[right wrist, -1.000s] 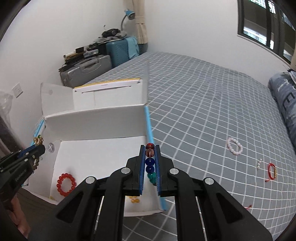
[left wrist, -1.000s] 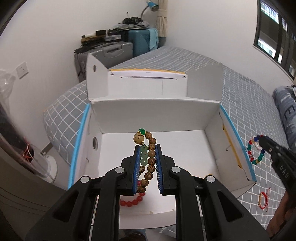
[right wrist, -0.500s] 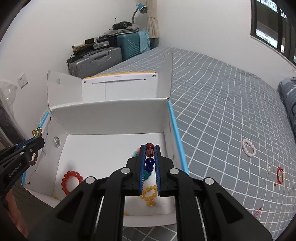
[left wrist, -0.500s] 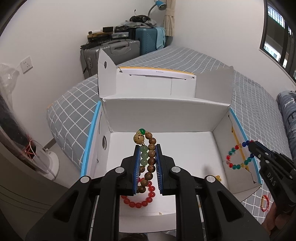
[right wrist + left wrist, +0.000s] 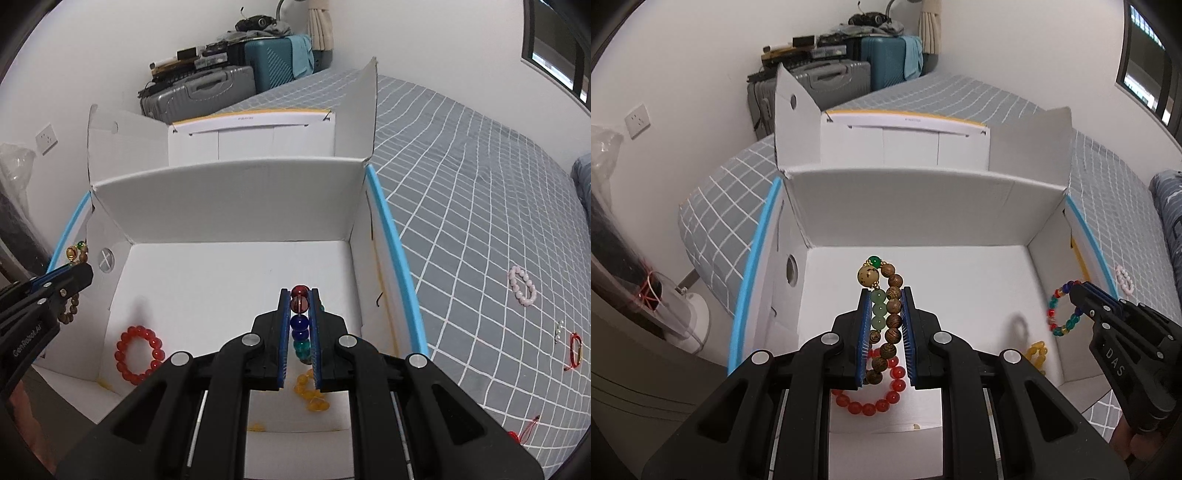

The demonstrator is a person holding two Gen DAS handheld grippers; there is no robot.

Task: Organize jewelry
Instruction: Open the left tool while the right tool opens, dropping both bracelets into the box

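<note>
My left gripper [image 5: 885, 295] is shut on a brown wooden bead bracelet [image 5: 892, 314] with green beads, held over the left part of the open white box [image 5: 923, 210]. My right gripper [image 5: 299, 295] is shut on a multicolored glass bead bracelet [image 5: 300, 321], which also shows in the left wrist view [image 5: 1057, 314], held over the box's right part. A red bead bracelet [image 5: 138, 354] and a yellow bead bracelet [image 5: 310, 395] lie on the box floor.
The box sits on a grey checked bed [image 5: 480, 206]. A pink bead bracelet [image 5: 522, 286], a small pearl piece [image 5: 559, 330] and a red cord bracelet [image 5: 574, 349] lie on the bed to the right. Suitcases [image 5: 207, 88] stand by the far wall.
Both grippers have moved forward over the box with their bracelets. The right gripper came in from the bed side across the blue-edged right wall.
</note>
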